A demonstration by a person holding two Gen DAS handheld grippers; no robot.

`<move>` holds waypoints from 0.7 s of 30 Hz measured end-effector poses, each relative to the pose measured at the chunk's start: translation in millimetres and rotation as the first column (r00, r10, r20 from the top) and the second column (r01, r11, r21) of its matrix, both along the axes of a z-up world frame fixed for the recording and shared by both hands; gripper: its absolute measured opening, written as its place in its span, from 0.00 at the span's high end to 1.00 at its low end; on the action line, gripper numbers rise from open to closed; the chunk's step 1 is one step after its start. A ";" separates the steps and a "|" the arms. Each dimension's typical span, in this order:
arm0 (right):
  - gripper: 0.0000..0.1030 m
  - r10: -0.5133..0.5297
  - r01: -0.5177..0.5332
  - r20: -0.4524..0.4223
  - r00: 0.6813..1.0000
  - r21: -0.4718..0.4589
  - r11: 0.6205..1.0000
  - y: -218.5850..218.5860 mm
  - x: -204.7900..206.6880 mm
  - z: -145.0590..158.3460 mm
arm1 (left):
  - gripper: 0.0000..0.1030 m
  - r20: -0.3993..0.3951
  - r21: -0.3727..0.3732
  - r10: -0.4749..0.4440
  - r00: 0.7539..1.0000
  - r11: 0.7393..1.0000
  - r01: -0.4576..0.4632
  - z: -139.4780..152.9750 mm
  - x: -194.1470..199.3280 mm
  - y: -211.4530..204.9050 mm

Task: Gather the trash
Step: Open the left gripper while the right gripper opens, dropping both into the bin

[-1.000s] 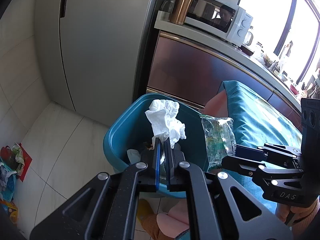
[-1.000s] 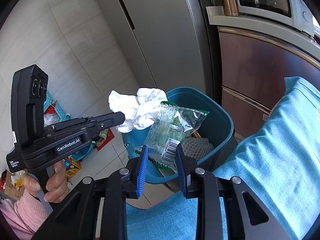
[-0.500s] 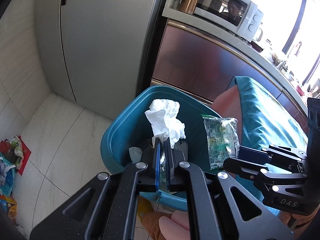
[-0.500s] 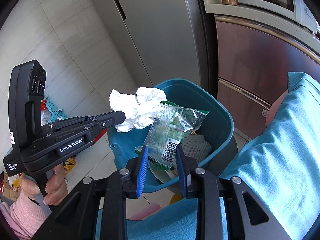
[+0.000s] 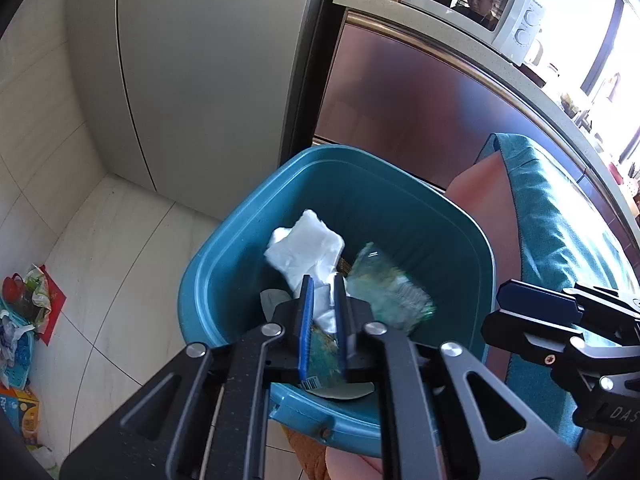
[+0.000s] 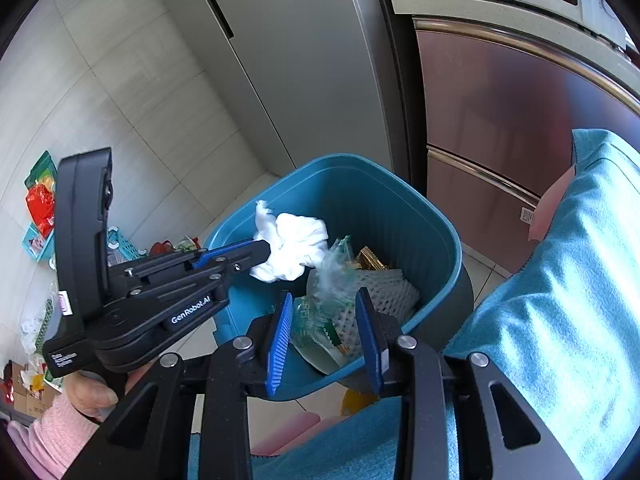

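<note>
Left gripper (image 5: 322,304) opening around tissue (image 5: 306,252); right gripper (image 6: 326,334) opening, wrapper (image 6: 328,280) falling free. Best kept over bin (image 5: 224,264) until both drop inside.

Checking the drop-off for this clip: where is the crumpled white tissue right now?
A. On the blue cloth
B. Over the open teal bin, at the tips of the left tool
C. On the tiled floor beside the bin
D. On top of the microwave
B: the white tissue sits at the left tool tips, inside the rim of the teal bin; its jaws are opening.
</note>
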State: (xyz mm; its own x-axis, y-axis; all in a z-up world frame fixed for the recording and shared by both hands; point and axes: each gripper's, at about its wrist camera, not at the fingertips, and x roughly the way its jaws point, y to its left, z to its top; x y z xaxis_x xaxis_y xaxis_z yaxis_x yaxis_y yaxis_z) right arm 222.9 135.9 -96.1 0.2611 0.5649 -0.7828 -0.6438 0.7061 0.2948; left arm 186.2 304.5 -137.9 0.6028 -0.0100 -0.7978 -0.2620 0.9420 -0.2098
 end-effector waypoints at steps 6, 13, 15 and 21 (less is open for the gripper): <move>0.70 -0.016 0.016 -0.007 1.000 0.027 1.000 -7.6 -1.1 2.8 | 0.81 -0.005 -0.016 -0.009 1.000 1.000 0.009 -8.5 1.3 -0.5; 0.70 -0.031 0.032 -0.012 0.999 0.052 0.998 -23.4 -2.5 0.0 | 0.81 0.039 -0.026 -0.025 0.999 0.999 0.026 1.4 -10.6 -2.7; 0.70 -0.034 0.035 -0.008 0.999 0.061 0.998 -28.9 -6.6 1.5 | 0.80 0.061 -0.022 -0.028 0.998 0.999 0.029 8.0 -17.3 -4.0; 0.67 -0.043 0.041 0.024 0.999 0.107 0.993 -51.9 -21.3 11.9 | 0.70 0.148 -0.015 -0.068 0.987 0.997 0.071 37.5 -42.3 -16.7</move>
State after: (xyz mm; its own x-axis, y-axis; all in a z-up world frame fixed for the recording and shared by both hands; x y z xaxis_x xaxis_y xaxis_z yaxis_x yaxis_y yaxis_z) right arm 201.6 84.0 -84.2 0.3060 0.6324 -0.7116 -0.6227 0.6984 0.3529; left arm 143.9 287.8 -100.4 0.7113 -0.0714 -0.6993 -0.1605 0.9521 -0.2604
